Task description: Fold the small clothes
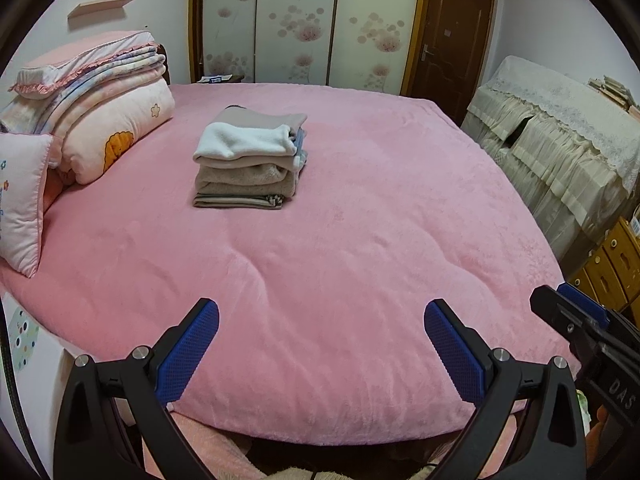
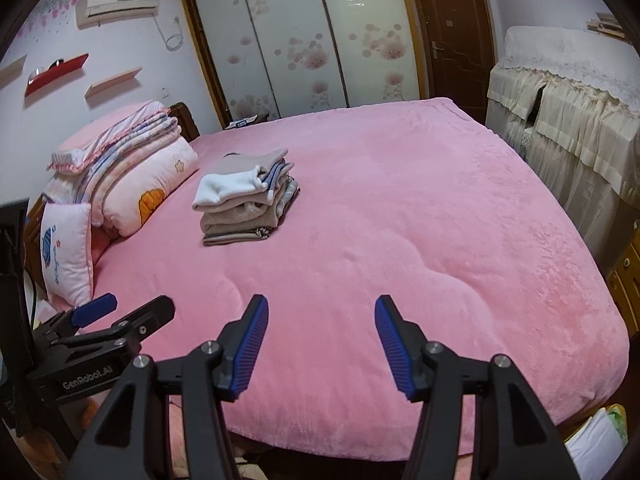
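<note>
- Left gripper: jaws spread wide, nothing btwn the blue pads, hanging over the near edge of the bed, pointing down at an angle.
- Right gripper: jaws apart, released, nothing btwn them; blue ribbed pads face each other over bare blanket. No garment in either grip.
- Each gripper shows in the other's view: the right one at the lower-right edge of the left wrist cam, the left one at lower left of the right wrist cam. They sit side by side, apart, not touching.
- Pink blanket under both: plush, covers the whole bed, a few soft creases near the middle, otherwise flat in front of the grippers.
- Stack of folded clothes: sits on the blanket toward the far left part of the bed, well apart from both grippers. White piece on top, beige/tan pieces under it, a striped one at the bottom; a blue-and-white edge shows on the right side. Stack is tidy, roughly squared.
- Folded quilts piled at the bed's left end, just beside the stack but not touching it; small pink pillow leans in front of them.
- Beyond the bed: wardrobe w/ flower-print sliding doors, brown door to its right, furniture under a cream lace cover along the right side.
- Wall shelves and an AC unit on the left wall in the right wrist cam.
</note>
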`<action>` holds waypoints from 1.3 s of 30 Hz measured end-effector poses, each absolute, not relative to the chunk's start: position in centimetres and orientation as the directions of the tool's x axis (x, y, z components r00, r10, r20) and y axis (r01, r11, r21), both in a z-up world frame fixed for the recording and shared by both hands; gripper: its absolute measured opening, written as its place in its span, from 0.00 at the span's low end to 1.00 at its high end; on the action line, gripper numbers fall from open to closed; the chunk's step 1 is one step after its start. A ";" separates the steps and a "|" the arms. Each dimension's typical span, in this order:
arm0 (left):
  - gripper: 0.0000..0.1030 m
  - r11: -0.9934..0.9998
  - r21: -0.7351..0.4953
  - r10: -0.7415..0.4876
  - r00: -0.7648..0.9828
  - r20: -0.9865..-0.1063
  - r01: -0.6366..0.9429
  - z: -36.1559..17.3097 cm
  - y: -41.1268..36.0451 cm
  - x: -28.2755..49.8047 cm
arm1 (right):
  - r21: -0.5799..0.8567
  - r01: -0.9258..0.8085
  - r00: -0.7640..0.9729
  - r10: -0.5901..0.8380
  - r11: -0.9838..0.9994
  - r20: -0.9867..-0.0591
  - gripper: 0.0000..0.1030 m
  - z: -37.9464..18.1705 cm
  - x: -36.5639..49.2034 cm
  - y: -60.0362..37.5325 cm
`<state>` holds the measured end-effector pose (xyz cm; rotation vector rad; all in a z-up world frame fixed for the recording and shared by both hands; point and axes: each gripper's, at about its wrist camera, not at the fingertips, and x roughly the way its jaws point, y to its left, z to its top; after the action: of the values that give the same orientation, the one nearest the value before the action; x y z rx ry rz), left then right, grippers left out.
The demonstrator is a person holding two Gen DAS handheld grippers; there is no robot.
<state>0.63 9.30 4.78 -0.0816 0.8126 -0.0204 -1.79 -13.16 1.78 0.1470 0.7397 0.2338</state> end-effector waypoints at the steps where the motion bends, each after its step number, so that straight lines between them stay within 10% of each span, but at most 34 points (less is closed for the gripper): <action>1: 0.99 0.997 -0.075 -0.045 0.687 -0.725 -0.014 4.7 9.3 0.5 | 0.208 -0.165 0.711 0.263 0.964 -0.653 0.54 1.7 -1.9 -12.9; 39: 0.99 0.999 -0.035 -0.023 0.683 -0.730 -0.004 4.2 8.6 -0.1 | 0.190 -0.186 0.698 0.266 0.964 -0.665 0.54 0.8 -3.0 -11.9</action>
<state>-0.12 8.58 4.20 -0.0347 0.8186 -0.0103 -2.96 -11.89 0.83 0.1112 0.7574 0.2524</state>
